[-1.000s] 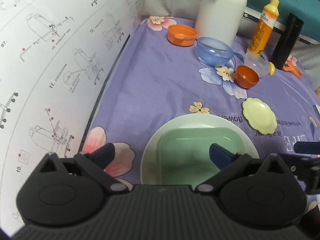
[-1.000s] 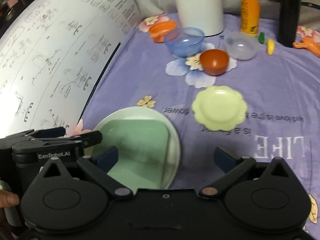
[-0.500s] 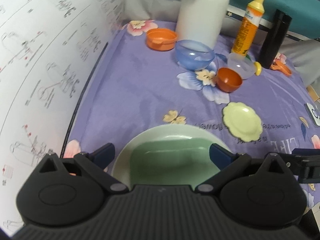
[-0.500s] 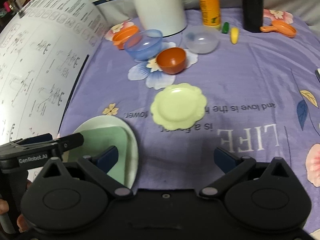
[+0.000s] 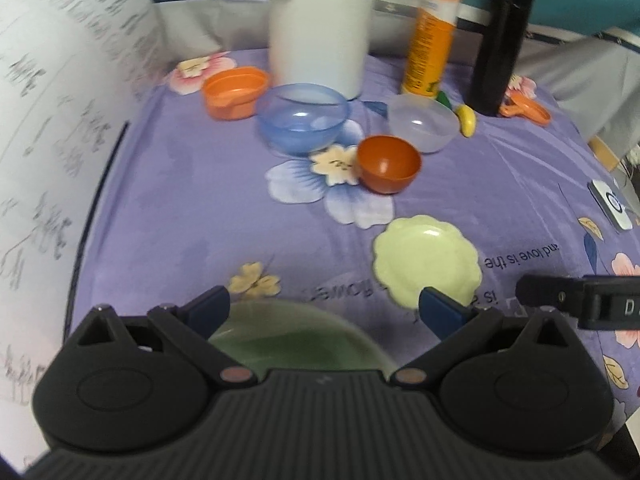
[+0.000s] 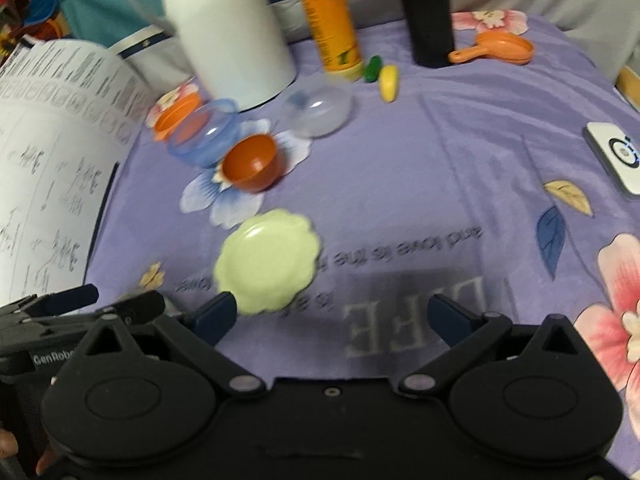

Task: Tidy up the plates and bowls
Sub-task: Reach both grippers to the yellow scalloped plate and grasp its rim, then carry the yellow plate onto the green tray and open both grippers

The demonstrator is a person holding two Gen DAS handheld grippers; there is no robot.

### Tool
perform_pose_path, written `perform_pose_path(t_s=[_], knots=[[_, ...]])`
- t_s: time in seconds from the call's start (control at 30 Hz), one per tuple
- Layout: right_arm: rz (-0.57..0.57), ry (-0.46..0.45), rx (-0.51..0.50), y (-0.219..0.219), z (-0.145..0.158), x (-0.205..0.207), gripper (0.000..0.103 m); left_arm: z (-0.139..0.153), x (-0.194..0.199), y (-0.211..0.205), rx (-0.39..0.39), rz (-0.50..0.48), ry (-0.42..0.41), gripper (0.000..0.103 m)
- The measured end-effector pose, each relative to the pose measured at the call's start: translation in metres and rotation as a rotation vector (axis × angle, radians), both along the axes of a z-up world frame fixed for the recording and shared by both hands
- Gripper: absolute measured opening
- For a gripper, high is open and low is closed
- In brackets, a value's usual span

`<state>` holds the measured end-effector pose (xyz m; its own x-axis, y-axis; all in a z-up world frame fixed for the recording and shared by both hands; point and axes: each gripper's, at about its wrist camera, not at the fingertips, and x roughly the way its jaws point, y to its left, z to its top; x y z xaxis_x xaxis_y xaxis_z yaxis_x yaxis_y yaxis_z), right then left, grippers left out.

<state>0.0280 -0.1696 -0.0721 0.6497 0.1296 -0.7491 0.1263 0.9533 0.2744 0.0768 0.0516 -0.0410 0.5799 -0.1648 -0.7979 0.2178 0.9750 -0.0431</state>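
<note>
A pale yellow scalloped plate [image 5: 427,261] lies on the purple floral cloth; it also shows in the right wrist view [image 6: 269,261]. Beyond it stand a brown-orange bowl [image 5: 388,164], a blue bowl [image 5: 302,120], a clear bowl [image 5: 423,121] and an orange dish [image 5: 235,92]. A green plate stack [image 5: 294,344] lies right under my left gripper [image 5: 325,309], which is open and empty. My right gripper [image 6: 334,315] is open and empty, its left finger just in front of the yellow plate.
A white jug [image 5: 320,24], an orange bottle [image 5: 434,28] and a black flask [image 5: 500,48] stand at the back. A large printed instruction sheet [image 5: 48,160] curls up along the left. An orange scoop [image 6: 496,49] and a white device [image 6: 616,156] lie at the right.
Both grippers have drawn back and tilted up, so the green plate stack has slid under the left gripper and out of the right view. Both stay open.
</note>
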Motion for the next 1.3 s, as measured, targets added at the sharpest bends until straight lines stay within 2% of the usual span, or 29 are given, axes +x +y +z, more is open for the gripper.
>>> perform_pose_path(t_s=[0.23,0.43,0.5,0.53,0.63,0.7,0.77,0.87,1.2,1.3], knots=[[-0.009,0.001,0.034,-0.018,-0.013,0.025,0.075,-0.02,0.027,-0.028,0.021,-0.046,0.041,0.101],[0.052,-0.002,0.065,-0.008,-0.021,0.051,0.053,-0.036,0.048,-0.042,-0.014,-0.09,0.103,0.085],[0.073,0.005,0.1,-0.007,-0.025,0.058,0.044,-0.042,0.052,-0.044,-0.038,-0.108,0.131,0.077],[0.082,0.013,0.124,-0.007,-0.028,0.061,0.041,-0.044,0.052,-0.045,-0.048,-0.115,0.139,0.076],[0.08,0.028,0.171,-0.008,-0.035,0.065,0.038,-0.045,0.05,-0.05,-0.038,-0.14,0.115,0.074],[0.082,0.017,0.165,-0.007,-0.035,0.066,0.037,-0.044,0.048,-0.051,-0.052,-0.161,0.109,0.054],[0.084,0.013,0.152,-0.004,-0.035,0.068,0.033,-0.043,0.048,-0.054,-0.058,-0.175,0.114,0.046],[0.089,0.011,0.141,0.0,-0.036,0.069,0.024,-0.044,0.047,-0.054,-0.055,-0.173,0.107,0.045],[0.117,-0.005,0.097,0.002,-0.038,0.071,0.021,-0.044,0.046,-0.056,-0.042,-0.176,0.097,0.049],[0.135,-0.034,0.076,0.003,-0.04,0.071,0.021,-0.045,0.046,-0.057,-0.035,-0.178,0.097,0.05]])
